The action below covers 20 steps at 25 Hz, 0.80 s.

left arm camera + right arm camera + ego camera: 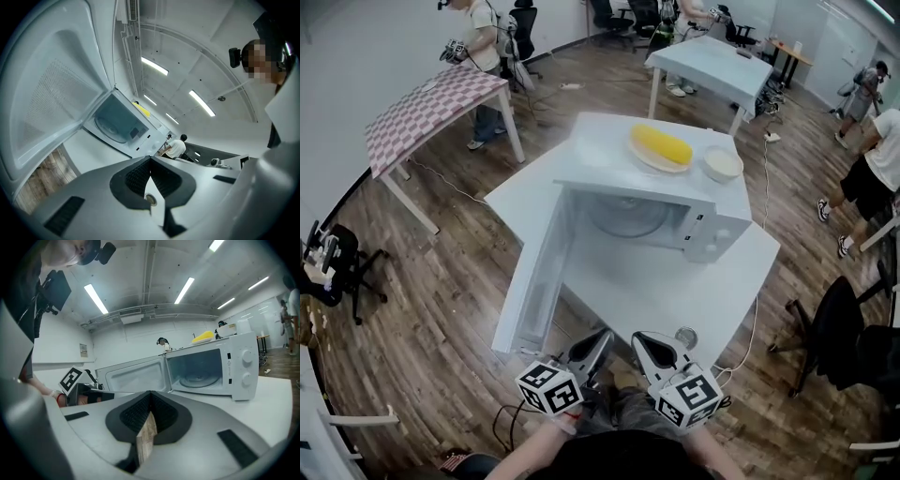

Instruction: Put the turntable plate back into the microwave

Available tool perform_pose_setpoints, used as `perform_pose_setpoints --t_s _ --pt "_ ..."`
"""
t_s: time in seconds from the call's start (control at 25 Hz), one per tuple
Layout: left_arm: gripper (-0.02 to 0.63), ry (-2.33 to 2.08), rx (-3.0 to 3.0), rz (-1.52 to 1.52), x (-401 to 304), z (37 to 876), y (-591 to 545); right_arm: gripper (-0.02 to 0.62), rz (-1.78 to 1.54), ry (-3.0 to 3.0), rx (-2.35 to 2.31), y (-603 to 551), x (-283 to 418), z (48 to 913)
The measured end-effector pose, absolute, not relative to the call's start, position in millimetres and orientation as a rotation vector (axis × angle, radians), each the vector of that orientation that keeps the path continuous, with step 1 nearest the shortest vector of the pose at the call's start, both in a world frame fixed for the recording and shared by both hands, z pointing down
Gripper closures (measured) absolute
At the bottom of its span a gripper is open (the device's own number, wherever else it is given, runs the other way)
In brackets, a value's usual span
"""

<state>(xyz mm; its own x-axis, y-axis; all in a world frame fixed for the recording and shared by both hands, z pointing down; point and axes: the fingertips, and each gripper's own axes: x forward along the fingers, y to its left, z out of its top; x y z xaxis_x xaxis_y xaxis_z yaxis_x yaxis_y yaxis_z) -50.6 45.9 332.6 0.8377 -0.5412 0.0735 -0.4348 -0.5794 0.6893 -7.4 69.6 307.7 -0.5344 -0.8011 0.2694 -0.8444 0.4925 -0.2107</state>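
At 9 o'clock of the white table (675, 291), the one microwave door (539, 272) stands swung wide open. Its outer edge reaches almost to the table's near-left edge. From there toward 12 o'clock sits the single microwave (712, 230), its cavity mouth facing the person. The one turntable plate (623, 217) lies flat on the cavity floor, and it also shows through the open mouth in the right gripper view (201, 378).

Bare tabletop runs from the cavity mouth down to the near edge at 6 o'clock, with the door bounding it on the left. The only thing standing on it is one small round object (685, 337), too small to identify, close to the near edge.

There are two grippers, side by side at 6 o'clock over that near edge. The left gripper (598, 343) has its jaws pressed together with nothing between them, tips aimed toward the door and the cavity. The right gripper (647, 341), just beside it, also has its jaws together and is empty, and the round object lies at its 2 o'clock.

On the microwave's roof are two dishes. One is a plate of yellow food (661, 147) at 12 o'clock, and one white bowl (722, 165) sits just beside it at 1 o'clock, near the roof's right edge.
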Motion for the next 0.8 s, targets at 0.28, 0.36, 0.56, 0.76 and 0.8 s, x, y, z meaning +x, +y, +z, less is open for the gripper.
perform_pose_setpoints --t_s 0.28,0.36,0.56,0.76,0.8 --pt "0.594 -0.659 2.260 -0.186 -48 340 58 0.575 0.494 -2.559 1.495 88 -9 310" --pt "0.594 -0.641 2.270 -0.176 -48 341 66 0.575 0.515 -2.550 1.510 95 -9 315" --pt "0.595 -0.654 2.259 -0.180 -58 343 72 0.575 0.512 -2.539 1.515 104 -14 318" --pt "0.594 -0.659 2.276 -0.191 -61 337 74 0.575 0.467 -2.547 1.528 102 -19 310" --pt "0.595 -0.659 2.278 -0.194 -61 336 73 0.575 0.457 -2.551 1.529 100 -19 308"
